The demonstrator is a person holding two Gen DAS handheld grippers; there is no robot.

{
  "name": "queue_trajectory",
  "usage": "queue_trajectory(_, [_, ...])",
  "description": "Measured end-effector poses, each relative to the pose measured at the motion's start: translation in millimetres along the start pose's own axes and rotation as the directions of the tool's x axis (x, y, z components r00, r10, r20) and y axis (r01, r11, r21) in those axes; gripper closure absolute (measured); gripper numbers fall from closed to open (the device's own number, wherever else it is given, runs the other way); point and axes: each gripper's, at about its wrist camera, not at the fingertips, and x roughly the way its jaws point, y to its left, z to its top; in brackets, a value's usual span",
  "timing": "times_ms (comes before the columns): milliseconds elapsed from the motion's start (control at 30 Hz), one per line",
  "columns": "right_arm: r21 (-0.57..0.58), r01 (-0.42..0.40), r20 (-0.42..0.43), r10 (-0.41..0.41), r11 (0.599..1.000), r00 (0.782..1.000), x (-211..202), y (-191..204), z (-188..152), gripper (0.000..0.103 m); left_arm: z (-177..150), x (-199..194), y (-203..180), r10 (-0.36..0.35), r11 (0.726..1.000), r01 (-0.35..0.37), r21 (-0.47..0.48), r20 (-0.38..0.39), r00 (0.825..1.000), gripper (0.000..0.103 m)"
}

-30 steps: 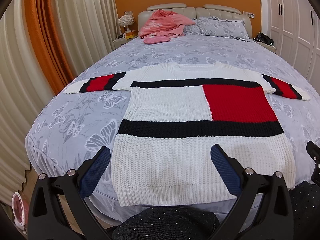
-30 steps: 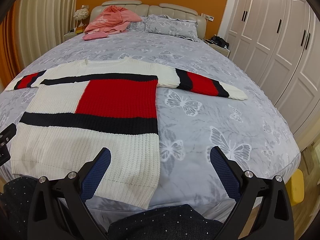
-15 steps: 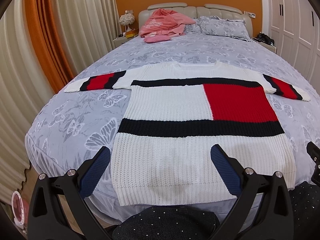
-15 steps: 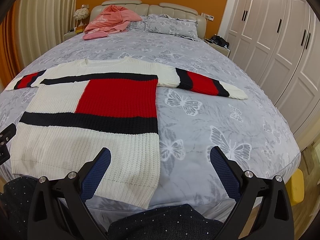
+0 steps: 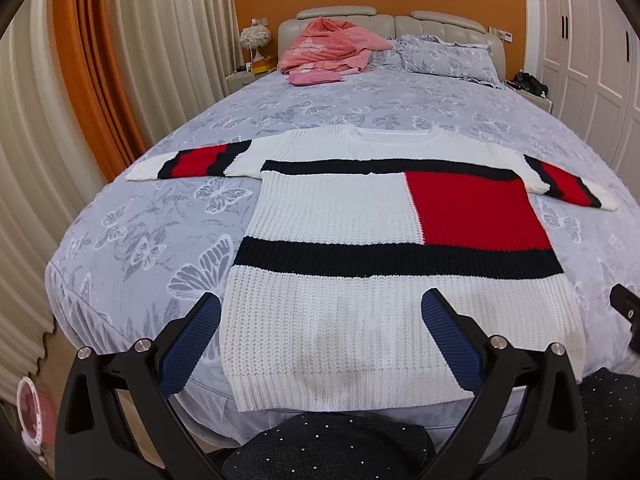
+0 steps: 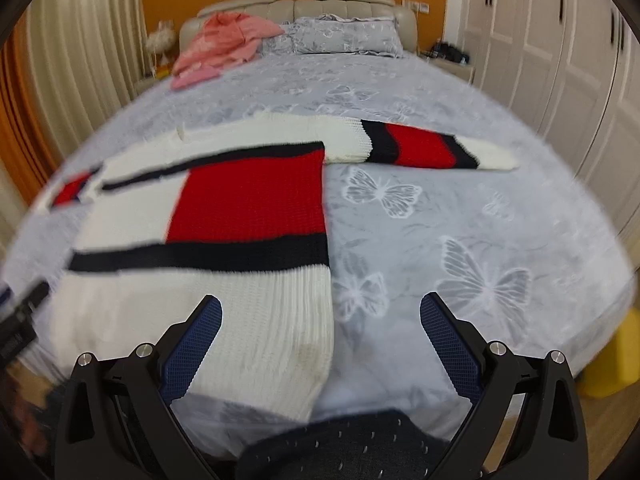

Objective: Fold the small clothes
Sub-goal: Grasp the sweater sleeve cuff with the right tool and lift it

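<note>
A white knit sweater (image 5: 340,320) with black bands and a red block lies flat on the bed, hem toward me, both sleeves spread out. In the right wrist view it (image 6: 248,208) is blurred and its right sleeve (image 6: 420,148) stretches to the right. My left gripper (image 5: 320,312) is open and empty, held above the hem. My right gripper (image 6: 320,316) is open and empty over the sweater's lower right corner and the bare bedspread. The right gripper's edge shows in the left wrist view (image 5: 626,308).
The bed (image 5: 160,248) has a grey butterfly bedspread. Pink clothes (image 5: 328,48) and pillows (image 5: 444,56) lie by the headboard. Curtains (image 5: 80,80) hang on the left and white wardrobes (image 6: 560,60) stand on the right. My dark dotted knees (image 5: 328,448) are at the bed's near edge.
The right gripper has swung forward and toward the right, blurring its view; the sleeve now sits nearer the centre. The left gripper has barely moved. The sweater lies as before.
</note>
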Motion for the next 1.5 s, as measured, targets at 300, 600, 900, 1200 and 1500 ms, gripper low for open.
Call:
queue_trajectory(300, [0.195, 0.201, -0.058, -0.194, 0.96, 0.979, 92.9, -163.7, 100.9, 0.005, 1.0, 25.0, 5.9, -0.016, 0.999, 0.011, -0.05, -0.102, 0.995, 0.005])
queue_trajectory(600, [0.508, 0.276, -0.165, -0.222, 0.816, 0.961, 206.5, -309.5, 177.7, 0.006, 10.4, 47.0, -19.7, 0.033, 0.999, -0.032, 0.016, -0.135, 0.99, 0.005])
queue_trajectory(900, [0.493, 0.259, -0.214, -0.173, 0.831, 0.961, 270.2, -319.7, 192.7, 0.082, 28.6, 71.8, -41.3, 0.007, 0.999, 0.001, 0.049, -0.161, 0.987, 0.005])
queue_trajectory(1200, [0.196, -0.263, 0.161, 0.234, 0.945, 0.959, 173.6, -131.6, 295.7, 0.097, 41.0, 80.7, -26.4, -0.021, 1.0, 0.022, 0.001, -0.154, 0.988, 0.005])
queue_trajectory(1500, [-0.132, -0.551, -0.078, 0.545, 0.824, 0.834, 184.6, 176.6, 262.5, 0.074, 53.8, 71.1, 12.7, -0.025, 0.995, 0.014, -0.095, -0.111, 0.994, 0.005])
